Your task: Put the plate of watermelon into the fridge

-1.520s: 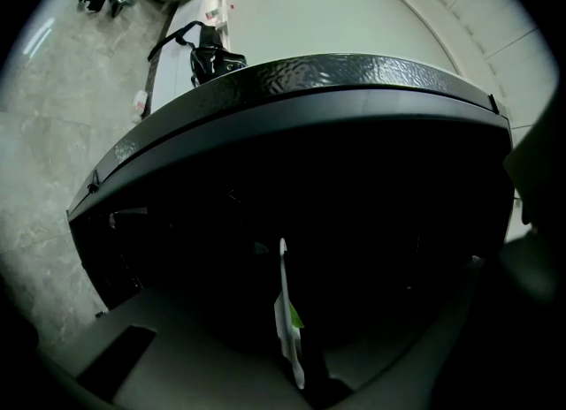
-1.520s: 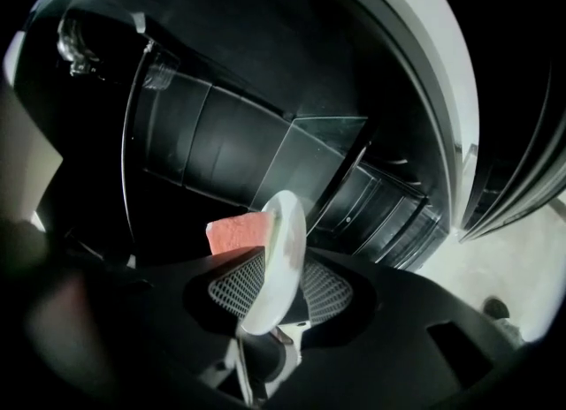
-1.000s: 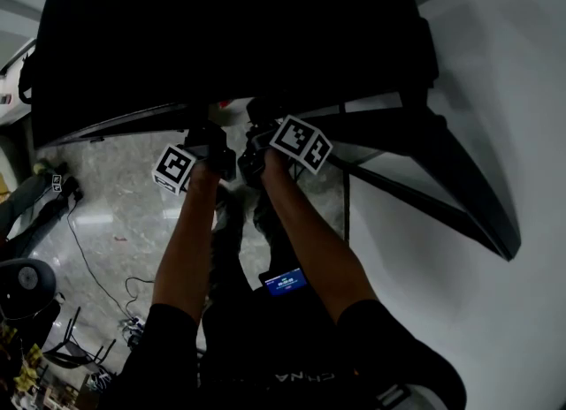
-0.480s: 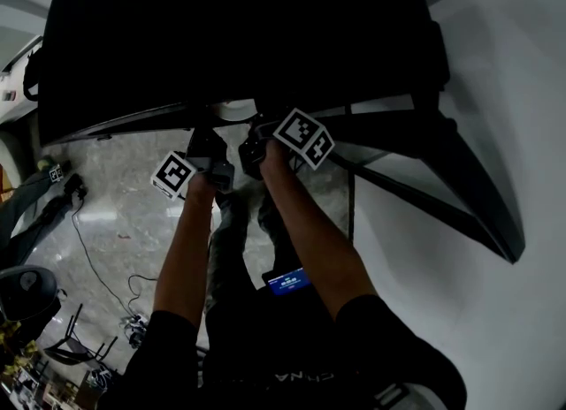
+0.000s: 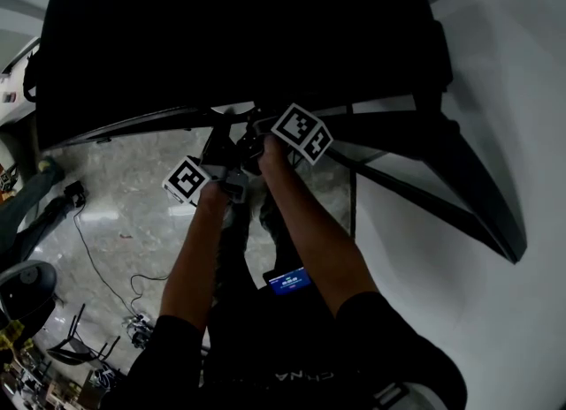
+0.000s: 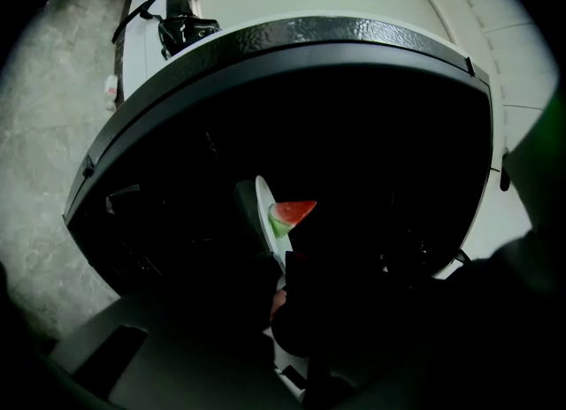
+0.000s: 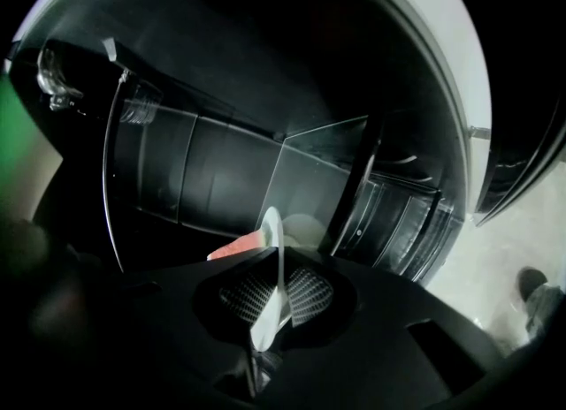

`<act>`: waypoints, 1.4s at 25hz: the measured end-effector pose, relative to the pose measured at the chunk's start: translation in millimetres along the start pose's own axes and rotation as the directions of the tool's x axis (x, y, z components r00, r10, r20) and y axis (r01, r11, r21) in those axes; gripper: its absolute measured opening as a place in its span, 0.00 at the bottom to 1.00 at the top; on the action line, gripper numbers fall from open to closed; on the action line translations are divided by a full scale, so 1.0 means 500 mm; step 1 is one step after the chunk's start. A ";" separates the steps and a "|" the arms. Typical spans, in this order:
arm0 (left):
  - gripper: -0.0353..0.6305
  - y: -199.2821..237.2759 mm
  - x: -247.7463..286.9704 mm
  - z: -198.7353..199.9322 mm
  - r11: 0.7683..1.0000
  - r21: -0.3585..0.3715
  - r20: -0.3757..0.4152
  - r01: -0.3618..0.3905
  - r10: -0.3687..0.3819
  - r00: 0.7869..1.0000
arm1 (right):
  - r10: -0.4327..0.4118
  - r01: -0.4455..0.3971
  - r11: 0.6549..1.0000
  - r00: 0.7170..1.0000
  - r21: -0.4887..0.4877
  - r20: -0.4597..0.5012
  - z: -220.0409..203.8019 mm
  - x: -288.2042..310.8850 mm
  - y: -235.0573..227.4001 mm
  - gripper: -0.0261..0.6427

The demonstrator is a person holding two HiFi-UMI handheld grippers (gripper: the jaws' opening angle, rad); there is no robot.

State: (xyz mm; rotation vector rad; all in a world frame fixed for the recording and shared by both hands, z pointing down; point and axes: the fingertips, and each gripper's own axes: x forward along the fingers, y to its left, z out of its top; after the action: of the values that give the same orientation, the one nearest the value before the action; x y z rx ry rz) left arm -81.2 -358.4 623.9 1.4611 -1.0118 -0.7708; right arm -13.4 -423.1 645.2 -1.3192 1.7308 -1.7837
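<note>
Two hand-held grippers reach toward the open fridge (image 5: pixel 230 37), shown from above past the person's bare forearms. Right hand-held gripper (image 7: pixel 274 298): its jaws have just been closing and clamp the rim of the white plate (image 7: pixel 272 231), which runs edge-on between the meshed pads (image 7: pixel 305 292). Left hand-held gripper (image 5: pixel 219 139): its jaws, largely in shadow, have just eased apart and stand narrow with nothing pinched; the plate lies ahead of them, not between them. Watermelon (image 6: pixel 290 215), a red wedge with green rind, sits against the plate's face. Plate and wedge are at the mouth of the fridge's dark interior, in front of its shelving (image 7: pixel 230 170); whether the plate rests on anything cannot be told. Pale stone floor (image 5: pixel 115 205) lies below the arms.
</note>
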 end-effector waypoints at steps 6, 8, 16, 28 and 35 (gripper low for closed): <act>0.10 -0.001 0.031 -0.025 1.000 0.001 -0.022 -0.003 0.003 1.000 | 0.008 -0.008 0.999 1.000 -0.033 -0.025 -0.003 0.006 0.005 0.08; 0.10 -0.003 0.038 -0.021 1.000 0.001 -0.018 -0.004 0.004 1.000 | 0.007 -0.010 0.998 0.999 -0.057 -0.041 -0.006 0.004 0.006 0.08; 0.11 0.001 0.062 0.028 0.996 0.085 -0.008 -0.025 0.025 1.000 | -0.016 -0.005 0.982 0.993 -0.188 -0.113 -0.017 0.001 0.014 0.10; 0.11 -0.003 0.085 0.065 0.986 0.160 0.015 -0.049 0.047 0.999 | -0.049 -0.001 0.945 0.988 -0.327 -0.145 -0.025 -0.031 0.025 0.22; 0.11 0.021 0.079 0.067 0.982 0.134 0.003 -0.132 0.133 0.991 | -0.106 0.038 0.903 0.985 -0.429 -0.137 -0.013 -0.042 0.019 0.21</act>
State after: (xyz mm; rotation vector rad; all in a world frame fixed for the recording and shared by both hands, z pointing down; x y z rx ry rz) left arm -96.4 -408.3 632.7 1.4921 -1.1624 -0.6125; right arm -10.8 -405.3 629.7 -1.4527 2.2858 -1.6423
